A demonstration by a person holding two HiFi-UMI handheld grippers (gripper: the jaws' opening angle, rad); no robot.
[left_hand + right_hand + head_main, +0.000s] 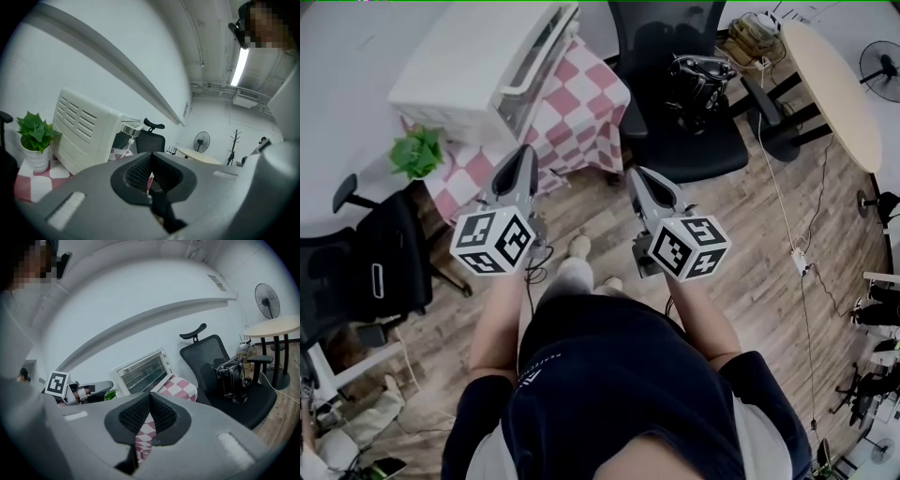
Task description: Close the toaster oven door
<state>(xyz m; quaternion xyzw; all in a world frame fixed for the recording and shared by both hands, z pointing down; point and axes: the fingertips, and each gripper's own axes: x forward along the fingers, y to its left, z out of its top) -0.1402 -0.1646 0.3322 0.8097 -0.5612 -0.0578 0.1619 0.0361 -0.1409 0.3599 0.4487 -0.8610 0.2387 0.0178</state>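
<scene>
The white toaster oven (478, 61) stands on a red-and-white checked tablecloth (581, 103) at the upper left. Its glass door (534, 80) with a pale handle stands up against the front and looks closed. The right gripper view shows the oven (143, 371) front-on, and the left gripper view shows its vented side (84, 133). My left gripper (523, 157) is held in the air short of the table's front edge, jaws shut and empty. My right gripper (635, 176) hangs beside it over the floor, also shut with nothing in it. Neither touches the oven.
A small green plant (417, 150) in a white pot sits on the table's left corner. A black office chair (703, 141) carrying a black bag (698, 80) stands right of the table. Another black chair (366, 272) is at the left. A round wooden table (830, 80) and floor cables (797, 253) lie right.
</scene>
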